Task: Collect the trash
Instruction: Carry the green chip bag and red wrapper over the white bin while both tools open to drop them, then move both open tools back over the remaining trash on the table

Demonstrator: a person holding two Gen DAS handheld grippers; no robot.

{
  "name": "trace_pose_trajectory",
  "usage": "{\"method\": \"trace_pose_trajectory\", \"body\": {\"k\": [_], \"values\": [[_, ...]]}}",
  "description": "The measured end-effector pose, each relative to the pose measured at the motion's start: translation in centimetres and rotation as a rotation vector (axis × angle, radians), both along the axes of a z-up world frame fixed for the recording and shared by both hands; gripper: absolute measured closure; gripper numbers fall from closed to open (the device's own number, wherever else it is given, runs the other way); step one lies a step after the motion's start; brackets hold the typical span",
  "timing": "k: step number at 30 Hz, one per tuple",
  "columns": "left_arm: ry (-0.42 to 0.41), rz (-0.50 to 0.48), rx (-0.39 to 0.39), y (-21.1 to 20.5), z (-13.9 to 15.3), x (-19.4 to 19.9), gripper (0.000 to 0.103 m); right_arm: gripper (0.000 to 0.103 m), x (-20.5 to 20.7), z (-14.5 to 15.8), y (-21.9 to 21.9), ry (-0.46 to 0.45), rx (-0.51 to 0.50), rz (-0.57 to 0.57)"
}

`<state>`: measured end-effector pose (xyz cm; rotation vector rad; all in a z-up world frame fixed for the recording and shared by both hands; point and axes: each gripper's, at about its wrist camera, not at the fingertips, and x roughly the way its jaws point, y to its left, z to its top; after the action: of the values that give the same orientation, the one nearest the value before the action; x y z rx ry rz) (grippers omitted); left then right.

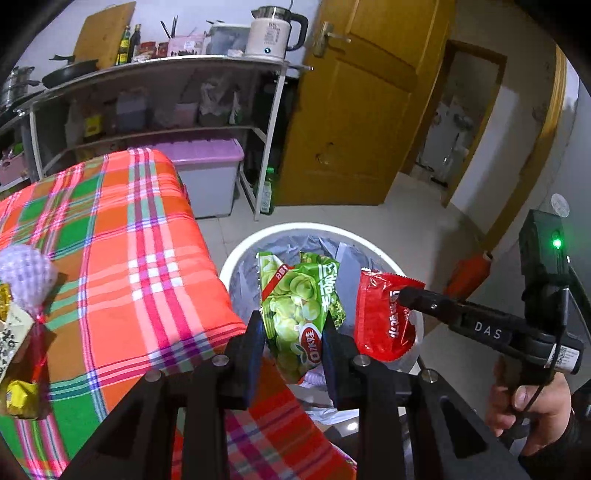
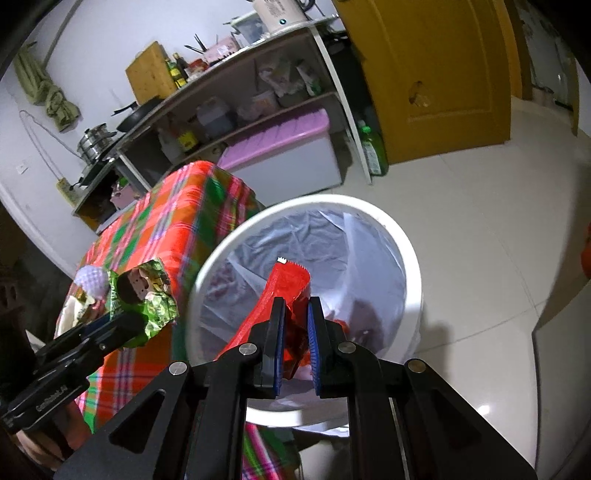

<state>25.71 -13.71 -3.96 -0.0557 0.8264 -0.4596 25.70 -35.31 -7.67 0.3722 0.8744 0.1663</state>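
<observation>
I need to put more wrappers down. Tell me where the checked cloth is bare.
The checked cloth is bare across its middle and far end, up to the edge beside the white bin. Its near left corner is crowded: a white foam net and gold-wrapped sweets lie there.

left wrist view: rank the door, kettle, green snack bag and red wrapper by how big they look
1. door
2. green snack bag, though it is nearer the camera
3. red wrapper
4. kettle
The wrapper and kettle look close; nearness makes that order unsure.
</observation>
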Motion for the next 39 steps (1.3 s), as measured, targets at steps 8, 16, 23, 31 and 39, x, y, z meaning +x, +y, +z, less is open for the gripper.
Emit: {"method": "trace_pose_trajectory", "body": {"k": [8, 16, 23, 31, 39], "values": [[0.054, -0.003, 0.000, -0.8, -1.4, 1.4, 0.058, 0.088, 1.0, -1.8, -0.6, 0.053, 0.011, -0.015], [0.051, 0.005, -0.023, -0.2, -1.1, 1.0, 0.057, 0.078, 0.7, -1.2, -0.3, 0.030, -0.005, -0.008], [0.000, 0.020, -0.054, 1.0, 0.6, -0.9, 0.058, 0.078, -0.7, 1.0, 0.3, -0.032, 0.009, 0.012], [-0.081, 0.095, -0.077, 3.8, 3.4, -3.9, 0.057, 0.078, -3.5, 4.8, 2.8, -0.139, 0.005, 0.075], [-0.144, 0.174, -0.066, 7.1, 5.3, -7.5, 0.057, 0.078, -5.7, 7.4, 6.0, -0.209, -0.016, 0.157]]}}
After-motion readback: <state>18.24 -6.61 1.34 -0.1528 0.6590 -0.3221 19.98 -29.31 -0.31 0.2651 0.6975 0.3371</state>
